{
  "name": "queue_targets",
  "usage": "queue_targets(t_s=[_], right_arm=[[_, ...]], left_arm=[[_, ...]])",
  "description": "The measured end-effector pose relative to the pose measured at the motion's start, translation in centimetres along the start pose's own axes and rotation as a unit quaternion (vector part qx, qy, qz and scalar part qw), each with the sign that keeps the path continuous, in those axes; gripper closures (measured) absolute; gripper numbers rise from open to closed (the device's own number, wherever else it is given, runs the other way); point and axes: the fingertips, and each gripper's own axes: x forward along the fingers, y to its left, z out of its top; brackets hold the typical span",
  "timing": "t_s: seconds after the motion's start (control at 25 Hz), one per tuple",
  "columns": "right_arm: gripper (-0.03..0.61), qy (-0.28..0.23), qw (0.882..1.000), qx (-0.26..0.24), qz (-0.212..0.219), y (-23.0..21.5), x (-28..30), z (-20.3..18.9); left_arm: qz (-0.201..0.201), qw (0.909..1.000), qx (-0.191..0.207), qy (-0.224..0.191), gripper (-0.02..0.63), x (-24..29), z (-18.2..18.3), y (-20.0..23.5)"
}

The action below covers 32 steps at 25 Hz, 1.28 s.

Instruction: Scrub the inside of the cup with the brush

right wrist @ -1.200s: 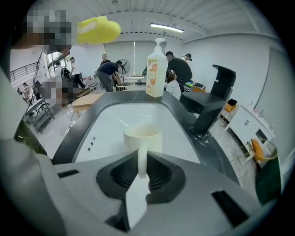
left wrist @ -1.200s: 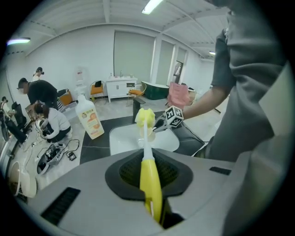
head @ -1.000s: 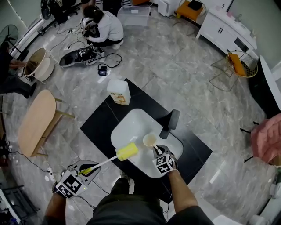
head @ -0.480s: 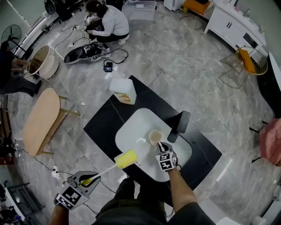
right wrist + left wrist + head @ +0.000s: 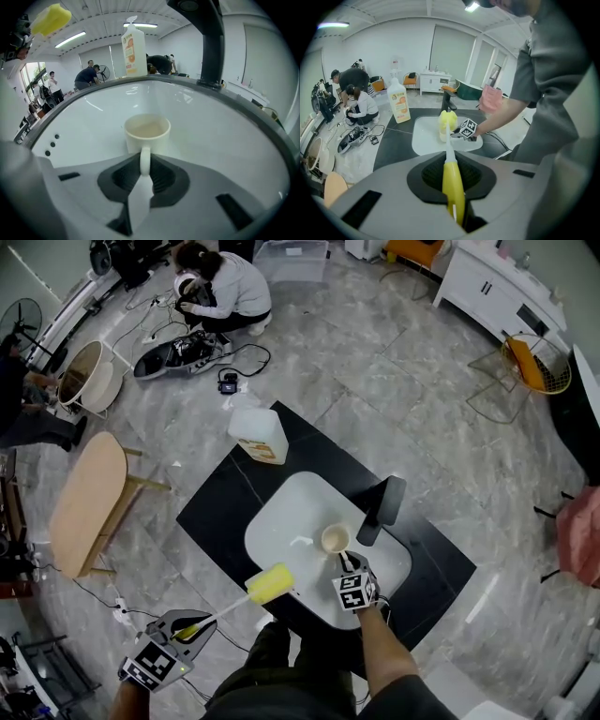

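A cream cup (image 5: pixel 335 539) stands upright in the white sink (image 5: pixel 281 531), and its inside (image 5: pixel 146 127) looks empty. My right gripper (image 5: pixel 343 562) reaches in from the near side and is shut on the cup's handle (image 5: pixel 145 161). My left gripper (image 5: pixel 192 627) is off the sink's near-left corner, shut on the yellow handle (image 5: pixel 452 187) of the brush. The brush's yellow sponge head (image 5: pixel 270 584) hovers over the sink's front rim, left of the cup and apart from it. The left gripper view shows the sponge head (image 5: pixel 447 119) in front of the cup, beside the right gripper's marker cube (image 5: pixel 468 128).
A black faucet (image 5: pixel 380 510) rises at the sink's far right edge. A detergent bottle (image 5: pixel 258 437) stands on the black counter (image 5: pixel 216 498) behind the sink. A person (image 5: pixel 220 282) crouches on the floor far back, and a wooden stool (image 5: pixel 84 502) stands at the left.
The left gripper has drawn back toward me, so the sponge head has moved from beside the cup to the sink's front rim. The right gripper has stayed at the cup's handle.
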Motion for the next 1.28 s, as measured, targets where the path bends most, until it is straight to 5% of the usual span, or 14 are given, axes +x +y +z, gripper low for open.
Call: queue_targets(t_s=[0.68,1.28], right_arm=[[0.489,0.028,1.000,-0.011,-0.010,0.1,-2.4,-0.3],[0.491,-0.159,0.985,0.010,-0.069,0.4,-23.3,12.1]], left_arm=[[0.009,0.9997,0.006,-0.024,0.581,-0.9,0.5,0.9],[0.030,0.9921,0.007,-0.121,0.581,-2.6,4.4,2.5]])
